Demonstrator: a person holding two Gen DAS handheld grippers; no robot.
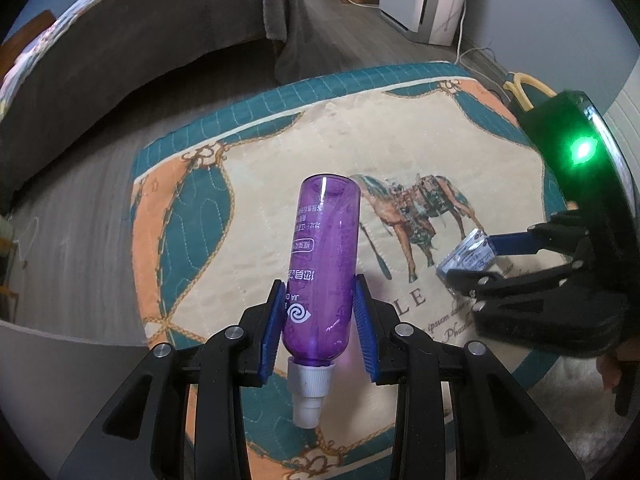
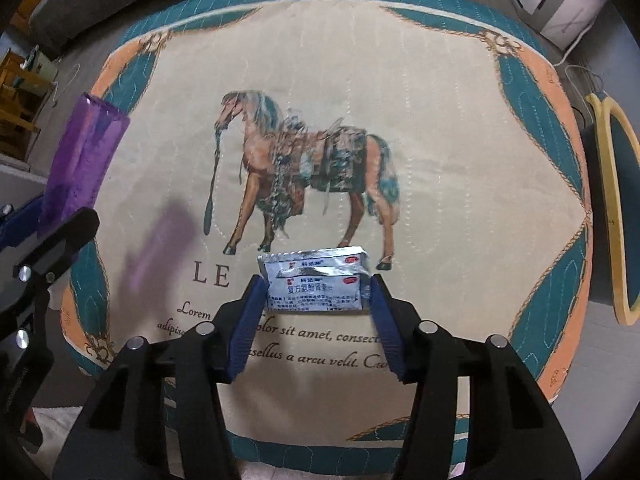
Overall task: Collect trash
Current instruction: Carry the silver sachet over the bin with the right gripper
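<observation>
Two pieces of trash are held above a quilted mat (image 2: 440, 160) printed with a horse (image 2: 304, 184); the left gripper (image 1: 320, 320) is clenched on a purple bottle (image 1: 324, 264), white cap (image 1: 310, 392) toward the camera; the right gripper (image 2: 318, 296) pinches a silver packet (image 2: 316, 284) by its side edges, just over the mat's lettering.

My bottle (image 1: 326, 264) is glossy, translucent purple plastic. The packet (image 2: 318, 286) I hold is shiny crinkled foil. The mat (image 2: 440, 160) beneath is matt quilted cloth.
</observation>
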